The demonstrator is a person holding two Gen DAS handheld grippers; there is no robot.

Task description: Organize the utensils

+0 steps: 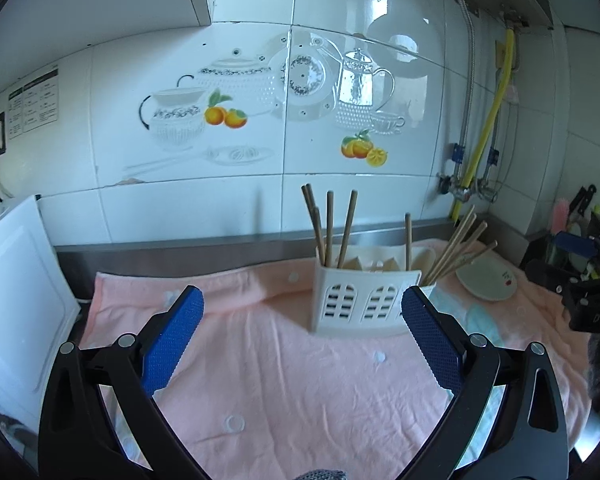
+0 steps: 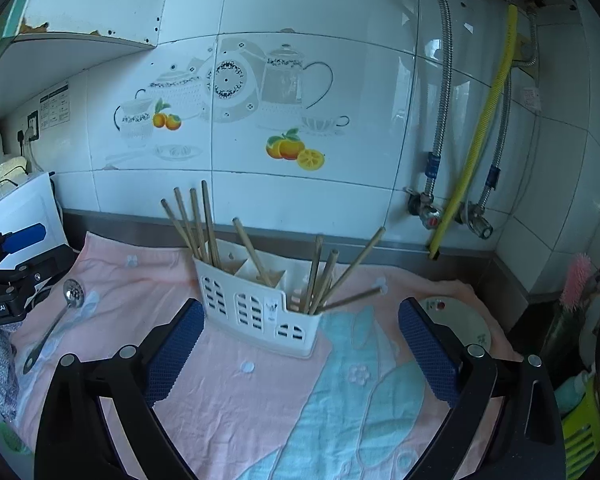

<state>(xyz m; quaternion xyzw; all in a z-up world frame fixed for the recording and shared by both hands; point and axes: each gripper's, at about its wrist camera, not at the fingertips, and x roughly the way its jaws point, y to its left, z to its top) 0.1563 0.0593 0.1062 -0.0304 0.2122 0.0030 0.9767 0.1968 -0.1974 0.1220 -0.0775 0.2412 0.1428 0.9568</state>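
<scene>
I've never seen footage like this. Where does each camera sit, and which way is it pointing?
Left wrist: rides the left claw, facing the tiled wall; open blue pads frame the white chopstick caddy.
Right wrist: rides the right claw, facing likewise; the left claw shows at the picture's left edge.
Shared: caddy, chopsticks, pink towel, small plate.

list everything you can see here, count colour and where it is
utensil holder: one, white with window-shaped cut-outs, on the towel near the back wall
chopsticks: about ten, brown wood, standing or leaning in the holder's compartments
ladle: one, metal, lying on the towel left of the holder
plate: one, pale with a small red mark, on the towel right of the holder
towel: one, pink with a light blue pattern, spread over the counter
cutting board: one, white, leaning at the left edge
yellow hose: one, on the tiled wall at the right
left tongs: black with blue pads, open, empty
right tongs: black with blue pads, open, empty
</scene>
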